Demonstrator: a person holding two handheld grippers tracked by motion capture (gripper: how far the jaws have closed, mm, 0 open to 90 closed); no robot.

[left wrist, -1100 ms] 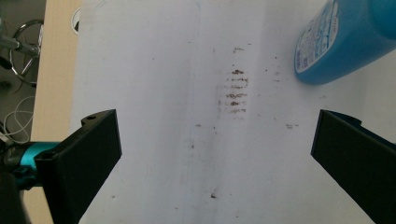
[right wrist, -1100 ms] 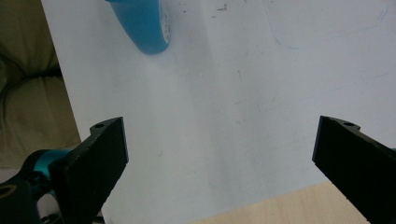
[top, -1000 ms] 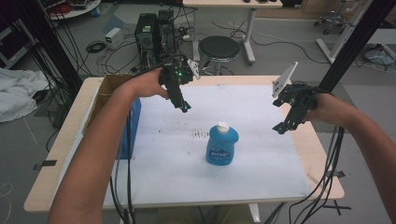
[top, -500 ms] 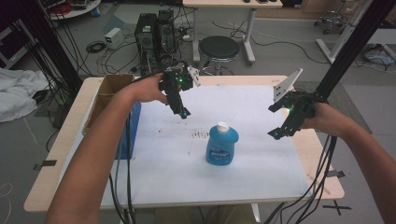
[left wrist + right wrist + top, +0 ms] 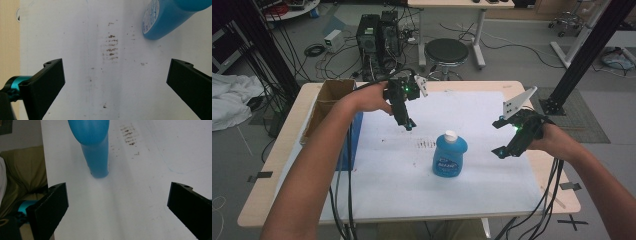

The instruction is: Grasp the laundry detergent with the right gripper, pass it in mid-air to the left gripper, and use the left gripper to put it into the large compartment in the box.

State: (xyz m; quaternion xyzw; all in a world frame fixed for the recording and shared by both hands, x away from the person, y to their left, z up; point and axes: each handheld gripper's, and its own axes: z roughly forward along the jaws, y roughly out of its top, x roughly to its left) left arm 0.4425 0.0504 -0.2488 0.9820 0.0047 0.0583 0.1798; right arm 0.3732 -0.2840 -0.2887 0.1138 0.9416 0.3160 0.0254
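Item: bottle (image 5: 449, 155), blue, white cap, upright mid-table on white sheet (image 5: 377, 175).
L gripper (image 5: 408, 124): jaws wide apart, empty, above sheet, near bottle.
R gripper (image 5: 502, 151): jaws wide, empty, beside bottle, apart.
Status: approach stage; no contact, grasp not yet made.

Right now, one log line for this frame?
left claw: open, above mat | right claw: open, beside bottle | blue bottle: upright, untouched | white mat: brown specks

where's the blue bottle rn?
In the high view the blue bottle stands upright near the middle of the white sheet, between the left gripper and the right gripper, touching neither.
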